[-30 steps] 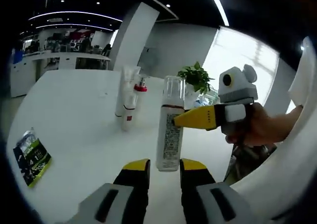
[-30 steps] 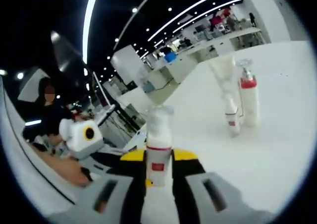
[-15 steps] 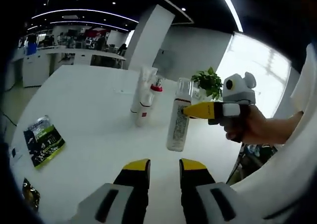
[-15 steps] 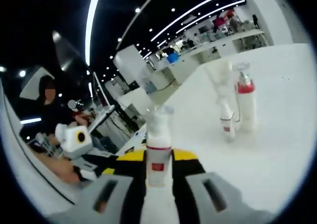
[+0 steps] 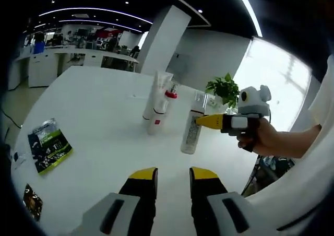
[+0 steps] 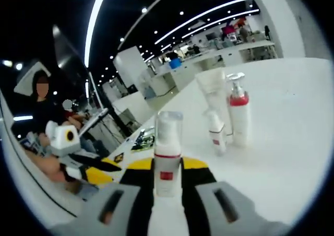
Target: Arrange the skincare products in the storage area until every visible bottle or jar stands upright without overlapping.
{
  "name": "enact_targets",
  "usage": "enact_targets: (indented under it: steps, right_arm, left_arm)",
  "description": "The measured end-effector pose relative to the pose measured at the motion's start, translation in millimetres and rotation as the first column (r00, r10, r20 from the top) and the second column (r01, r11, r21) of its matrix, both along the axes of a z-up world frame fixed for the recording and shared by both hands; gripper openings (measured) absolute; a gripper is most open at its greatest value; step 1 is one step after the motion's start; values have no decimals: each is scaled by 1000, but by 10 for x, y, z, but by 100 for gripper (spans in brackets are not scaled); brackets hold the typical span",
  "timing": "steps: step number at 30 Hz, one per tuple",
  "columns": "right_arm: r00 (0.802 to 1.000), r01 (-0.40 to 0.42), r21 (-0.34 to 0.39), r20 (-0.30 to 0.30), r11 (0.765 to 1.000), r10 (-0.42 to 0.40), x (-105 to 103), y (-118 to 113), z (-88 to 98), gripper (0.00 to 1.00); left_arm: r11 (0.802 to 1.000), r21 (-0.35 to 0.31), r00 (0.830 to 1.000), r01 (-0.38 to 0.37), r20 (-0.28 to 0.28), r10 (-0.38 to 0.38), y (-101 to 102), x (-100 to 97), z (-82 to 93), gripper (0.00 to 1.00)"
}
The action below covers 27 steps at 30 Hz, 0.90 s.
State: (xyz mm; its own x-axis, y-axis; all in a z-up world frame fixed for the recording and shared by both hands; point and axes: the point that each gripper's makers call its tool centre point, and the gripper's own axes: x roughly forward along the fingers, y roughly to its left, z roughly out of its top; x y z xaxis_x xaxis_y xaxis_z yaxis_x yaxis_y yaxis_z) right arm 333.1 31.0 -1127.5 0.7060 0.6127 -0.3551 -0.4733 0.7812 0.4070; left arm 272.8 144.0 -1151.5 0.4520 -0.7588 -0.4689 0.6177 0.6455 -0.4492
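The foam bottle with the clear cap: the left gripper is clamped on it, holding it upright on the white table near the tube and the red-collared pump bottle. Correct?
Not quite: the right gripper holds the foam bottle, as the right gripper view shows. The left gripper is open and empty. The rest stands.

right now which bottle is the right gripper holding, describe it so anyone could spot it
On the white table, it stands apart from the cluster of bottles, upright between the right gripper's yellow-tipped jaws. It is the foam pump bottle, the one with a clear cap.
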Motion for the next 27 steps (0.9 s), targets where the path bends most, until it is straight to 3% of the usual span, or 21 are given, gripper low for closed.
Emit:
enact_targets:
  steps: [12,16,27]
  right_arm:
    - [998,31,-175,55,984,-22,217,-240,-243,17]
    - [995,74,-242,80,967,-56,330,-377,-334,17]
    - [990,130,-327,101,936,-103,479,-570,-483,17]
  left_arm:
    - [1000,14,1000,-27,-6,28,150,1,21,25]
    - [999,13,999,-48,-6,48,220,13,35,25]
    - [997,18,997,-69,-17,70,319,-31,1,25]
